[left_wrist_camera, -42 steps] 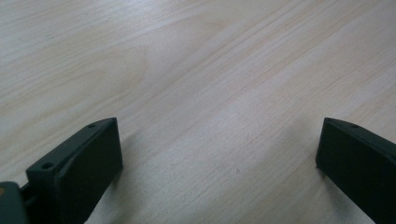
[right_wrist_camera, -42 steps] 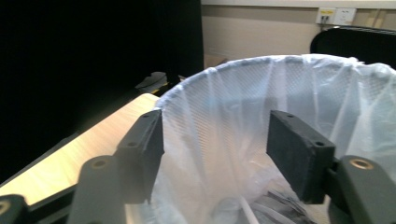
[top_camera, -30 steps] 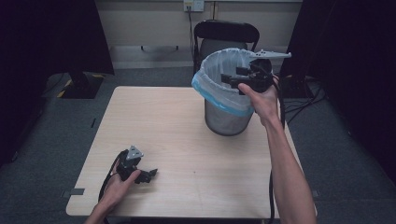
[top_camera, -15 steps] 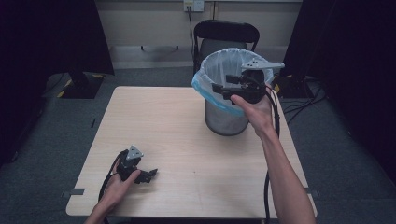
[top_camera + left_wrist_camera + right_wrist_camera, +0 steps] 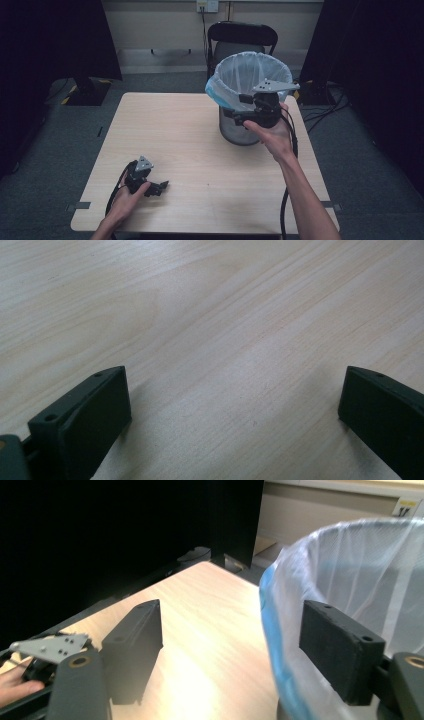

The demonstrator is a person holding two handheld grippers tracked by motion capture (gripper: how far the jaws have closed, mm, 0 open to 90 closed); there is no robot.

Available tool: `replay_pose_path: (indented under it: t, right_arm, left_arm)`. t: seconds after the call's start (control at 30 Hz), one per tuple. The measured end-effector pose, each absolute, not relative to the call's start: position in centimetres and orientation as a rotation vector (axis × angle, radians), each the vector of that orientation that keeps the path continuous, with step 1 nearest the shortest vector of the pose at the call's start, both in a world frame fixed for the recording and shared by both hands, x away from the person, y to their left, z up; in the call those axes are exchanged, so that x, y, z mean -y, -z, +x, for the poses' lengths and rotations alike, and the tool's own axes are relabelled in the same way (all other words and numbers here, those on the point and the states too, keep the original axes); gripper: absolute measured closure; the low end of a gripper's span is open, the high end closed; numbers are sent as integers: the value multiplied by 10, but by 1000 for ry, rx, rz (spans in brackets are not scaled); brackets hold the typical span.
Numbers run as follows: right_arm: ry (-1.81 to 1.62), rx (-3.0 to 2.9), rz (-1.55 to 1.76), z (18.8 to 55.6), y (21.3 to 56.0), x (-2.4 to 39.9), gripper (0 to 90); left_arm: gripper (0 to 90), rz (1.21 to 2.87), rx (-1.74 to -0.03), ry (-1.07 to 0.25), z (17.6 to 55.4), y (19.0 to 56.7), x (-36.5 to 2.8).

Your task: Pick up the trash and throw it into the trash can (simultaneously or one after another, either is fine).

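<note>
A metal waste bin [image 5: 241, 134] lined with a white and blue bag [image 5: 250, 75] stands on the far right of the wooden table [image 5: 175, 130]. The person's right hand holds my right gripper [image 5: 239, 107] in front of the bin near its rim, pointing left. Its jaws have just been opening and stand open [image 5: 232, 630], with nothing pressed between them. The bag's rim [image 5: 280, 605] lies just beyond the gap. My left gripper [image 5: 157, 187] rests on the table's near left corner under a hand. It is open [image 5: 232, 400] over bare wood [image 5: 225, 315].
A black folding chair [image 5: 242, 37] stands behind the bin. Cables [image 5: 325, 107] trail over the floor to the right. Dark curtains hang on both sides. From the right gripper view the left gripper's grey plate [image 5: 50, 647] lies far off.
The right gripper has come from over the bin's far rim toward the person, leftward and a little lower, to the bin's front. The left gripper has stayed put.
</note>
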State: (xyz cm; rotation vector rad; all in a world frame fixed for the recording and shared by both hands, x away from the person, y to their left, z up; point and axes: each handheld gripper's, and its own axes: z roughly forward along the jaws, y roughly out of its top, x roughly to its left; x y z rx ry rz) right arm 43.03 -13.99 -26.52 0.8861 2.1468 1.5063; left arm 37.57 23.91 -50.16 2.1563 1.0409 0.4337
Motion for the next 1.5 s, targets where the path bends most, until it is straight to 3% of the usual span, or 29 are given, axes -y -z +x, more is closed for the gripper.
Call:
replay_pose_path:
  t: [0.23, 0.5, 1.5]
  right_arm:
    - [-1486, -2155, 916, 416, 283, 141, 171]
    - [-1481, -2193, 949, 403, 312, 143, 154]
    - [-1210, -2249, 1147, 380, 412, 165, 153]
  left_arm:
    - [0, 2154, -1042, -435, 376, 502, -239]
    - [0, 2153, -1043, -434, 376, 502, -239]
    - [0, 2157, -1042, -434, 376, 502, -239]
